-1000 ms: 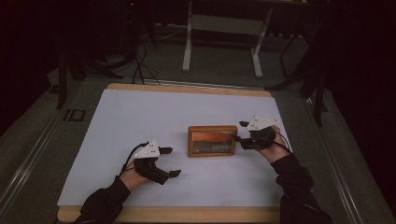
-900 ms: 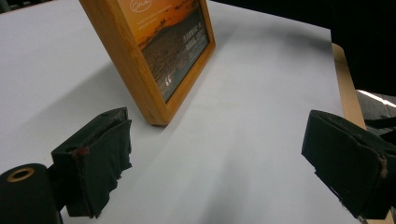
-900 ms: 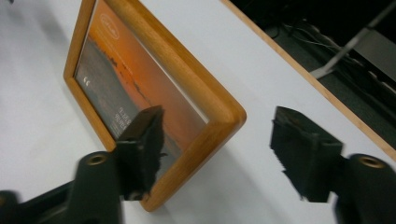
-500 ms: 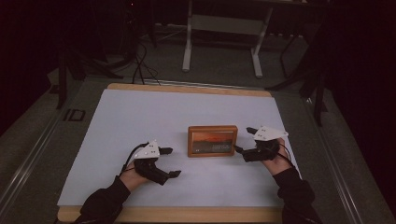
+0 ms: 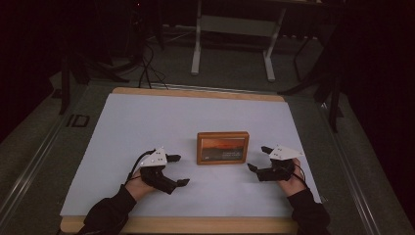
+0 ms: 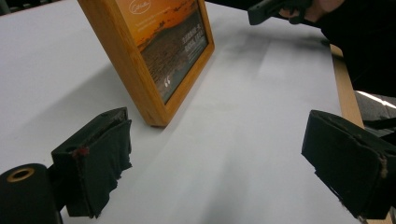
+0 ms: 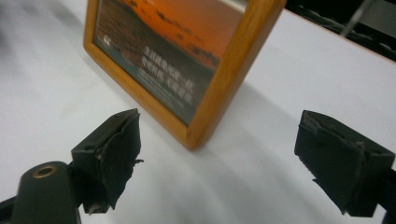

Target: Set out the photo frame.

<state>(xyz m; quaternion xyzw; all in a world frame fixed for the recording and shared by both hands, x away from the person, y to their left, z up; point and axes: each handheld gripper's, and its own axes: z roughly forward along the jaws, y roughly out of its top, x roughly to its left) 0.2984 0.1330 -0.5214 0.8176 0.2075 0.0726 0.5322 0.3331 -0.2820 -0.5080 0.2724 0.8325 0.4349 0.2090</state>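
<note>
A wooden picture frame [image 5: 222, 147] with an orange sunset print stands upright near the middle of the white table cover [image 5: 147, 117], leaning back a little, its front toward the person. The left gripper [image 5: 177, 170] rests low on the cover to the frame's left, jaws spread wide with nothing between them. The right gripper [image 5: 260, 158] sits just to the frame's right, its jaws having just opened; they gape wide now and nothing is between them. Neither gripper touches the frame.

From the right gripper view, the frame's near bottom corner [image 7: 194, 140] lies just ahead of the open jaws and between their lines, so it looks to me like the frame stands on its own with a claw close by on either side.

The risk I see is a knock. The frame stands on a narrow footing, and whatever props it at the back is hidden from here, so I cannot tell how firmly it is braced. A jaw tip drifting sideways, or a trailing cable [image 5: 131, 172] dragging over the cover, could tip it flat or skid it round. The smooth cover offers little grip to the wood. If either hand goes in for a fresh hold, closing on that one corner alone would probably twist the frame instead of seating it between the pads.
</note>
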